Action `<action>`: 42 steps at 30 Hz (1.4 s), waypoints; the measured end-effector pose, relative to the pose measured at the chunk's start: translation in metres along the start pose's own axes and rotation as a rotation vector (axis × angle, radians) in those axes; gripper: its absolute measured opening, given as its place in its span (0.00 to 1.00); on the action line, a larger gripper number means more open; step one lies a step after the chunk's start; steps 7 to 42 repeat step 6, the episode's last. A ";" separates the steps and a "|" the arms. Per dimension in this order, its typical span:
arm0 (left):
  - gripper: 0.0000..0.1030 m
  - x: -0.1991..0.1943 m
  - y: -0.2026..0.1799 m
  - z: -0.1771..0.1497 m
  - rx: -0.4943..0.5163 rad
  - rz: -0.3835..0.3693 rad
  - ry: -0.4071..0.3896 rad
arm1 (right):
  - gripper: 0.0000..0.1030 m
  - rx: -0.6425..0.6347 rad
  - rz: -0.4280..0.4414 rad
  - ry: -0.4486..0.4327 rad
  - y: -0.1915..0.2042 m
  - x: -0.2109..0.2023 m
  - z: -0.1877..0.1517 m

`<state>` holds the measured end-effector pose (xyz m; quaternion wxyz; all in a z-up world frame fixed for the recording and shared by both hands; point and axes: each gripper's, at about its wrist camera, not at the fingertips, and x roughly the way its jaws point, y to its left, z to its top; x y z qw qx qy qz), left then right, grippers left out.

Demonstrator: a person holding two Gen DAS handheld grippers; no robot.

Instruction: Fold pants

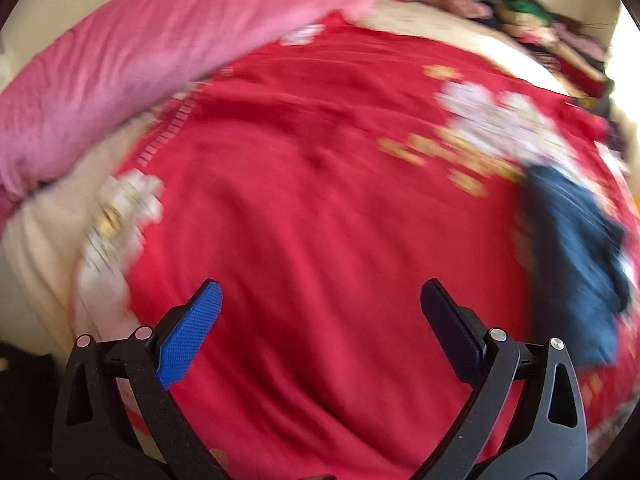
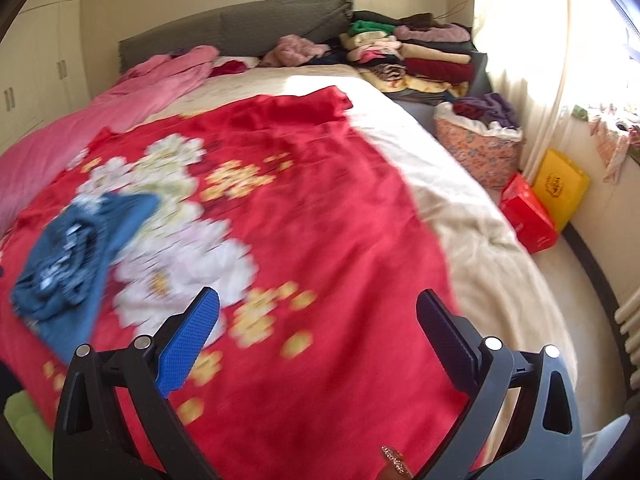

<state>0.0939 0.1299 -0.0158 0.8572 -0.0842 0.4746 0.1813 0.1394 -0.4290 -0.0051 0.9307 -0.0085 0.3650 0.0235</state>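
- One pair of blue pants (image 2: 76,256) lies bunched in a crumpled heap on the red floral blanket (image 2: 304,216); in right wrist view it's at the near left, in left wrist view the pants (image 1: 576,256) sit at the right edge. Both views motion-blurred, so folds/legs can't be made out.
- Left gripper (image 1: 320,300): jaws spread wide, nothing btwn them, above bare red blanket (image 1: 304,208), well apart from the pants.
- Right gripper (image 2: 318,308): also wide open, empty, over the blanket w/ white and yellow flower print, pants to its left, not touching.
- Blanket covers a cream bedspread (image 2: 472,216) on the bed.
- Pink quilt (image 2: 120,108) along the left side.
- Grey headboard (image 2: 240,28) at far end.
- Stack of folded clothes (image 2: 412,56) far right.
- Yellow bag (image 2: 560,188) and red bag (image 2: 528,216) on floor, right of bed.
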 end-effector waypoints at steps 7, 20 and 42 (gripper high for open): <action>0.91 0.068 0.042 0.067 -0.080 0.127 0.038 | 0.96 0.072 -0.135 0.080 -0.063 0.080 0.037; 0.91 0.068 0.042 0.067 -0.080 0.127 0.038 | 0.96 0.072 -0.135 0.080 -0.063 0.080 0.037; 0.91 0.068 0.042 0.067 -0.080 0.127 0.038 | 0.96 0.072 -0.135 0.080 -0.063 0.080 0.037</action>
